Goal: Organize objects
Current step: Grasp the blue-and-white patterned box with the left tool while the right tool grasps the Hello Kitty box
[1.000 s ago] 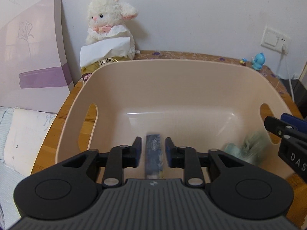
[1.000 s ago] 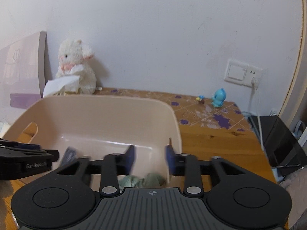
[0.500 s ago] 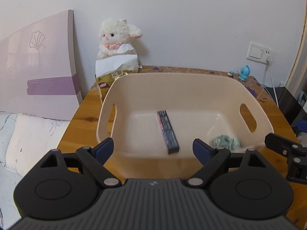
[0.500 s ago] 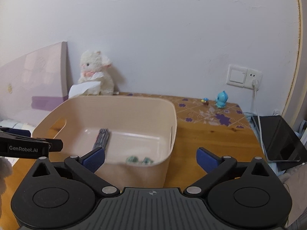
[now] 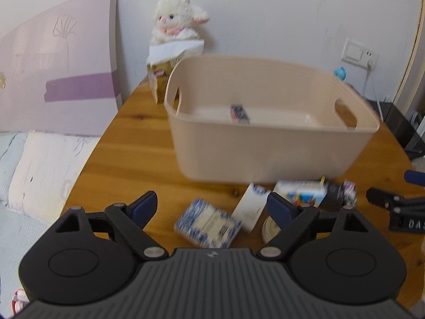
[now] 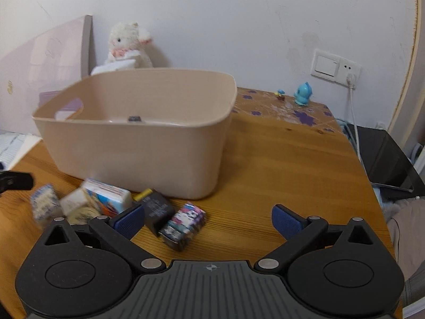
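A beige plastic basket stands on the wooden table, with a dark flat bar inside it. In front of it lie several small items: a blue-patterned packet, a white box, a colourful box, a black box and a colourful small carton. My left gripper is open and empty above the packet. My right gripper is open and empty, near the carton.
A white plush lamb and a tissue pack sit at the back by the wall. A purple board leans at the left. A blue figurine and a wall socket with cable are at the right.
Both grippers opened, let go of the bar and the green item in the basket, and pulled back toward the table's near side. The loose items in front of the basket came into view.
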Action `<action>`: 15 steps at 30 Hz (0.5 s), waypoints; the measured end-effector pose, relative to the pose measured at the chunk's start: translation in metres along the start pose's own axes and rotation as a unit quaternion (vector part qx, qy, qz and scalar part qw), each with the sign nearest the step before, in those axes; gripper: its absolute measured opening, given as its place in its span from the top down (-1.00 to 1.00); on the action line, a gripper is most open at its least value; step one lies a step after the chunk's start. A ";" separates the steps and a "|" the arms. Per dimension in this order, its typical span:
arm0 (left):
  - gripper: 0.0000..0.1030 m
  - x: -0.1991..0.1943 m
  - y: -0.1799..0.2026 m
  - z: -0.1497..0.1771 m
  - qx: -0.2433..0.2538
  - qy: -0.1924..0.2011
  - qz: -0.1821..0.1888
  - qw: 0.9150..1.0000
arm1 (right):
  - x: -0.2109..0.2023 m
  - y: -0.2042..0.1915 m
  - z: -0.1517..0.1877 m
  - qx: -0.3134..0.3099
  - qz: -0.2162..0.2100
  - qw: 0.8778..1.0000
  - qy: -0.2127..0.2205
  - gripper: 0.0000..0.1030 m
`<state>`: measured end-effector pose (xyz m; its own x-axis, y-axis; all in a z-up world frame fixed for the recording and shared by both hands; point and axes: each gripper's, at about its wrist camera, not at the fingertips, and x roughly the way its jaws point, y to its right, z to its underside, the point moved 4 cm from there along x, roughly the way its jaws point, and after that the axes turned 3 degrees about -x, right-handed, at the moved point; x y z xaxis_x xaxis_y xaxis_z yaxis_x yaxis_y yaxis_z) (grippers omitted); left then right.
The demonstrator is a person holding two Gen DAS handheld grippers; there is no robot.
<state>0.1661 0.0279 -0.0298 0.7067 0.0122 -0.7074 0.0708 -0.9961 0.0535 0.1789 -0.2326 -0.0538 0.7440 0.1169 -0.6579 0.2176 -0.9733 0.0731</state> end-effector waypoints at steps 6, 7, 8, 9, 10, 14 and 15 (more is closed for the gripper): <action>-0.75 0.023 -0.007 0.023 0.001 -0.037 -0.002 0.999 | 0.023 -0.004 0.013 0.009 -0.010 1.000 -0.027 -1.00; -0.75 0.027 -0.008 0.026 0.003 -0.045 0.002 0.999 | 0.026 -0.005 0.014 0.008 -0.008 1.000 -0.029 -1.00; -0.75 0.031 -0.009 0.030 0.004 -0.054 0.005 0.998 | 0.030 -0.006 0.016 0.009 -0.005 0.999 -0.032 -1.00; -0.75 0.035 -0.010 0.033 0.004 -0.062 0.007 0.998 | 0.035 -0.006 0.018 0.012 -0.004 0.999 -0.036 -1.00; -0.75 0.039 -0.010 0.036 0.003 -0.068 0.009 0.998 | 0.039 -0.005 0.019 0.015 -0.002 0.999 -0.041 -0.98; -0.75 0.047 -0.012 0.041 0.010 -0.073 0.007 0.997 | 0.050 0.001 0.024 0.023 0.012 0.998 -0.061 -0.88; -0.75 0.048 -0.013 0.042 0.010 -0.073 0.006 0.997 | 0.050 0.004 0.025 0.024 0.014 0.998 -0.063 -0.88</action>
<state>0.1698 0.0378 -0.0941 0.5973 -0.0105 -0.8020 0.0488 -0.9976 0.0494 0.2009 -0.2356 -0.1052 0.6635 0.0675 -0.7451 0.1651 -0.9846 0.0578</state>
